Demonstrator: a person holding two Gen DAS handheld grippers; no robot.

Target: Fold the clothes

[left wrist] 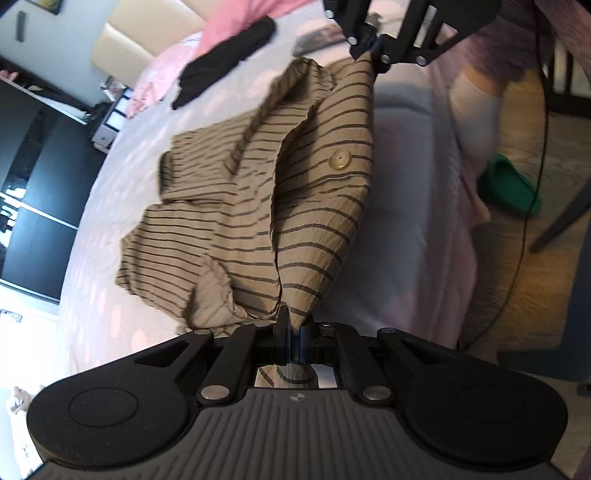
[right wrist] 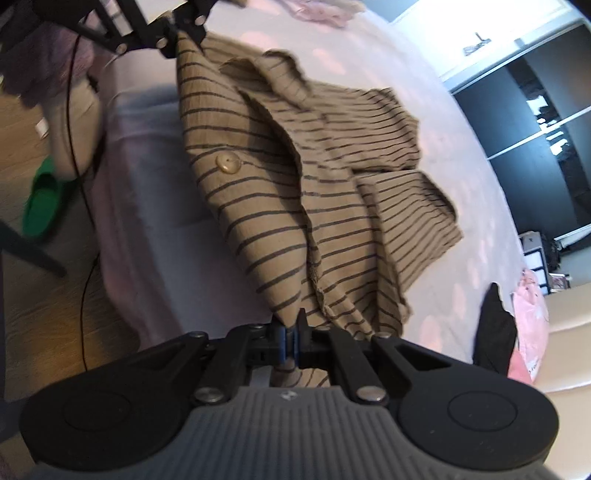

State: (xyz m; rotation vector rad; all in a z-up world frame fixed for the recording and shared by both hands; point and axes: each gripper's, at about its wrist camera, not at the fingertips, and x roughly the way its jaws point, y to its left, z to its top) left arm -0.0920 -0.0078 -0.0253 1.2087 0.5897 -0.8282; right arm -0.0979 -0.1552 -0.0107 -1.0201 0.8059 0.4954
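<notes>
A tan shirt with thin dark stripes [left wrist: 258,192] and a round beige button [left wrist: 340,159] is stretched between my two grippers, its far part resting on the bed. My left gripper [left wrist: 295,325] is shut on one corner of its edge. At the top of the left wrist view, my right gripper [left wrist: 364,48] pinches the opposite corner. From the right wrist, the same shirt [right wrist: 295,177] runs from my right gripper [right wrist: 291,332], shut on the fabric, up to my left gripper [right wrist: 177,35] at the top left. The held edge hangs taut above the mattress side.
The bed has a pale sheet with pink dots [left wrist: 122,280]. A black garment [left wrist: 225,61] and pink clothing [left wrist: 236,18] lie further along it. A green slipper [left wrist: 509,184] and a black cable [left wrist: 517,258] are on the wooden floor beside the bed. Dark shelving [right wrist: 546,140] stands beyond.
</notes>
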